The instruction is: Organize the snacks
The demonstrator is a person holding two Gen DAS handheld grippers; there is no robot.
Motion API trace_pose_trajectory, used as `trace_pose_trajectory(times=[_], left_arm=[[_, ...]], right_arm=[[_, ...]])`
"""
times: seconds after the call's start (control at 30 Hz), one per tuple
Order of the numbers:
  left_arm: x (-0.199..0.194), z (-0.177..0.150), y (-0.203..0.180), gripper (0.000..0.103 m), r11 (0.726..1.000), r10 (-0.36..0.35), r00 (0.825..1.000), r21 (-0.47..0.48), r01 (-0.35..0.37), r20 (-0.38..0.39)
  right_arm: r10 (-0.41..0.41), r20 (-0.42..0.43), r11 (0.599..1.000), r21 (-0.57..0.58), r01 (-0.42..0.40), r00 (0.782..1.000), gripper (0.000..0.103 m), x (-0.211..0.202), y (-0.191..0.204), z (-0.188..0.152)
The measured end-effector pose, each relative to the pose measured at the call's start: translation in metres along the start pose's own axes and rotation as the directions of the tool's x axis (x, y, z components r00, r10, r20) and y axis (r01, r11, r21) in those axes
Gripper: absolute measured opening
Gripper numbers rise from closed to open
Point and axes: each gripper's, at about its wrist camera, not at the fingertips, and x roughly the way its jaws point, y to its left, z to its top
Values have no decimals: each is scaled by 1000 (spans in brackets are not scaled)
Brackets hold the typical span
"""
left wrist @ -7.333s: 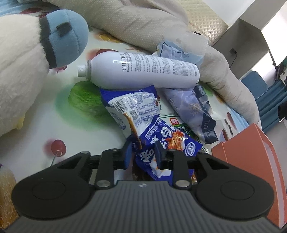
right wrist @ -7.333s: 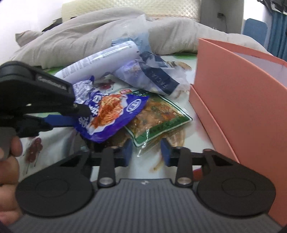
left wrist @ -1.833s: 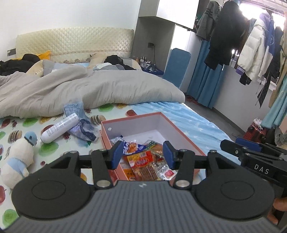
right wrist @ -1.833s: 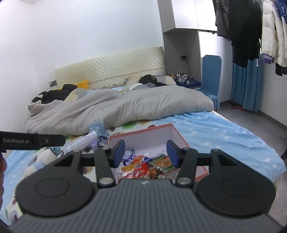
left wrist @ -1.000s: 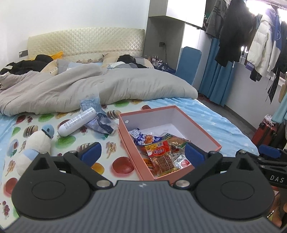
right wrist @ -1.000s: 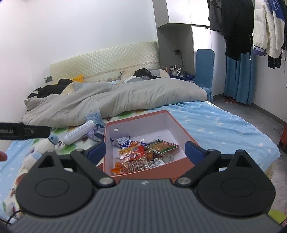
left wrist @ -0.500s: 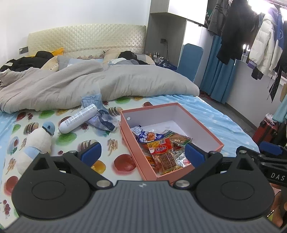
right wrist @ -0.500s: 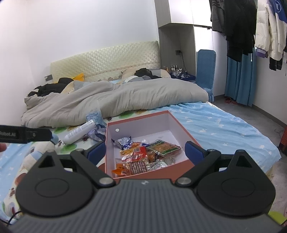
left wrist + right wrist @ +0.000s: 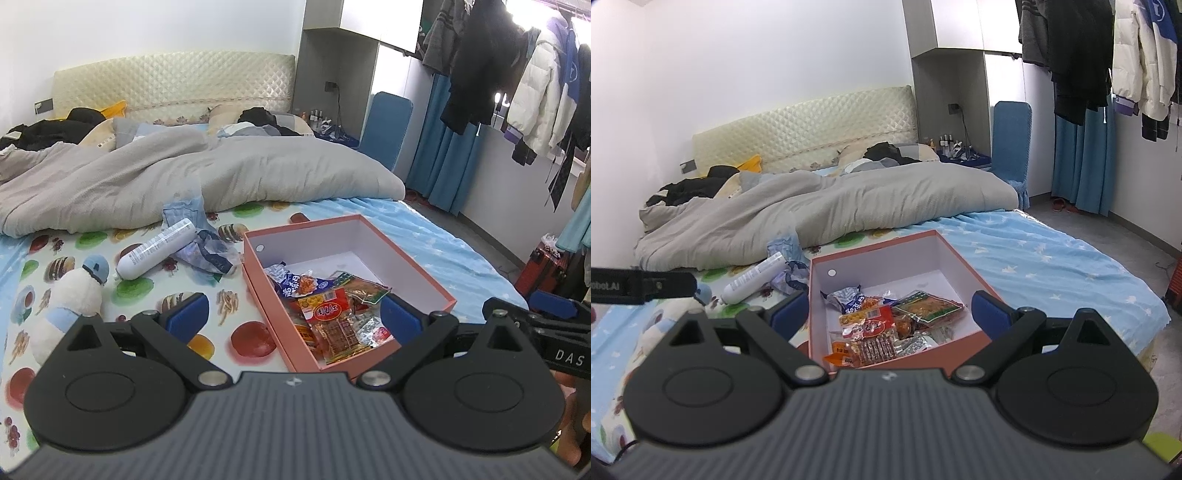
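snacks (image 9: 332,310) lie heaped in the near end of the box (image 9: 424,275) on the bed, so we judge the sorting close to done and the step in hand a last check. both grippers hang well above and apart from the box, empty. the left gripper (image 9: 291,314) has its jaws spread wide, and so has the right gripper (image 9: 890,308). to do this well we would scan the sheet around the box for stray packets before we leave. the crumpled bag (image 9: 208,254) beside the bottle (image 9: 157,249) is the one thing we cannot tell for a snack or for rubbish.

the left view shows the plush toy (image 9: 68,299) and the printed sheet by the box's left wall. the right view hides most of that behind its own body, but looks more squarely down into the box, where the green packet (image 9: 929,306) shows whole.
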Motion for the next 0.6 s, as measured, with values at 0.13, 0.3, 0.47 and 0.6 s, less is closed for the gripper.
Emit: trace_pose_trajectory(times=[0.13, 0.3, 0.47, 0.6], left_arm=[[-2, -2, -1, 101, 1000, 2, 1000, 4, -2, 2], [-3, -1, -1, 101, 1000, 2, 1000, 0, -2, 0], [-2, 0, 0, 101, 1000, 11, 1000, -4, -11, 1], [-1, 1, 0, 101, 1000, 11, 1000, -2, -11, 4]], right_arm=[[-2, 4, 1000, 5, 2, 1000, 96, -1, -1, 0], [-3, -1, 1000, 9, 3, 1000, 96, -1, 1, -1], [0, 4, 1000, 1, 0, 1000, 96, 1, 2, 0], [-2, 8, 1000, 4, 2, 1000, 96, 3, 1, 0]])
